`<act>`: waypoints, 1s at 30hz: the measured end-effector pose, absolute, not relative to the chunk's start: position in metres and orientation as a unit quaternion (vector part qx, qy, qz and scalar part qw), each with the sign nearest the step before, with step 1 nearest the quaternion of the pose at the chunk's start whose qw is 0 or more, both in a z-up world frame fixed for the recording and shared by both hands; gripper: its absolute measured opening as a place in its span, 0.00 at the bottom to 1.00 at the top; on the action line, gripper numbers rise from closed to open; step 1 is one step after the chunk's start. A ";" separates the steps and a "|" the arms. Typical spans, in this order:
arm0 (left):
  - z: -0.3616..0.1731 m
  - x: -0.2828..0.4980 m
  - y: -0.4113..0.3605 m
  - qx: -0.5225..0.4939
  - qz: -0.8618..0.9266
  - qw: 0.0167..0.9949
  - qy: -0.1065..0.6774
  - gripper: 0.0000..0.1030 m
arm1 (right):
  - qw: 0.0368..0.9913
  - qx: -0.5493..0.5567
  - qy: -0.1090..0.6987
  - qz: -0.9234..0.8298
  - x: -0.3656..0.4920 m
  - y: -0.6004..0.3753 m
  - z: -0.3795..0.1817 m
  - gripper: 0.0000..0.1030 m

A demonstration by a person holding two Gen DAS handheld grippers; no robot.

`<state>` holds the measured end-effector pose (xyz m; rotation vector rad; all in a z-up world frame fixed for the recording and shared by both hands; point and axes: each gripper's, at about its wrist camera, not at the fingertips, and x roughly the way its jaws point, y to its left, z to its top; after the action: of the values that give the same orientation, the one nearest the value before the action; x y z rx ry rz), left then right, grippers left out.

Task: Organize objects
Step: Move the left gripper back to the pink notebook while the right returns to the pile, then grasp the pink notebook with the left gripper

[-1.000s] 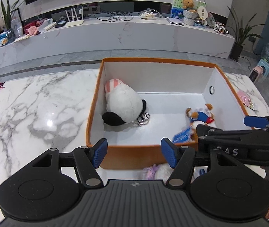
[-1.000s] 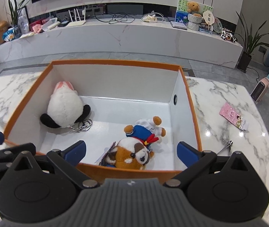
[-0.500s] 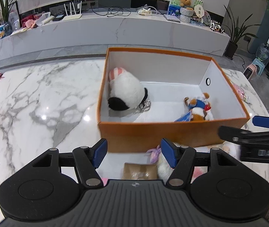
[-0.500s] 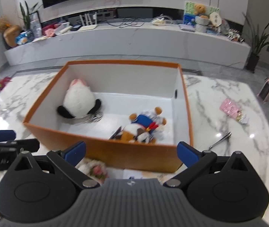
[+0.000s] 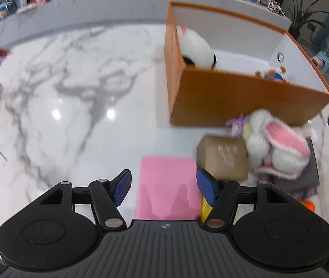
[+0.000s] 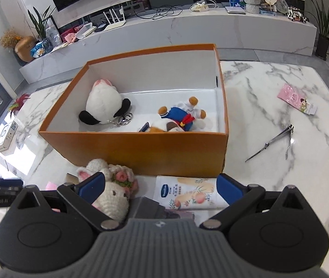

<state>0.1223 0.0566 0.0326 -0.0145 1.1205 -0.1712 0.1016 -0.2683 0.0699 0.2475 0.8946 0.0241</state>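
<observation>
Woolly and soft, the knitted bunny (image 6: pixel 115 197) lies on the counter (image 6: pixel 280 143) just in front of the orange box (image 6: pixel 141 148). It looks light and squashy (the left view is blurry), so pinch its round body. Both the left gripper (image 5: pixel 163 186) and the right gripper (image 6: pixel 161 186) have jaws wide apart, holding nothing.

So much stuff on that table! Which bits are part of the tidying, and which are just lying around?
Part of the tidying:
orange box
panda toy and sailor toy, already inside
knitted bunny, pink pad, brown packet, white pouch, waiting in front

Probably just lying around:
nail clippers
pink card
small white carton
</observation>
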 end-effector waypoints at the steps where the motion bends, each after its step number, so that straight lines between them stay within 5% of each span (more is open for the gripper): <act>1: 0.030 0.120 0.058 -0.012 -0.086 0.840 0.536 0.71 | 0.894 0.122 0.431 0.012 0.102 -0.269 0.070 0.99; 12: 0.000 0.106 0.044 0.022 -0.104 0.807 0.581 0.71 | 0.893 0.133 0.429 0.020 0.100 -0.271 0.071 0.99; 19: -0.010 0.112 0.049 0.025 -0.091 0.805 0.585 0.87 | 0.893 0.132 0.429 0.027 0.099 -0.270 0.071 0.99; 30: -0.021 0.126 0.046 0.004 -0.085 0.815 0.573 0.92 | 0.889 0.127 0.440 0.026 0.103 -0.268 0.063 0.99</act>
<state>0.1258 0.0460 -0.0207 0.0092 1.2211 -0.1809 0.1029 -0.2681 0.0631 0.2638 0.9140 0.0539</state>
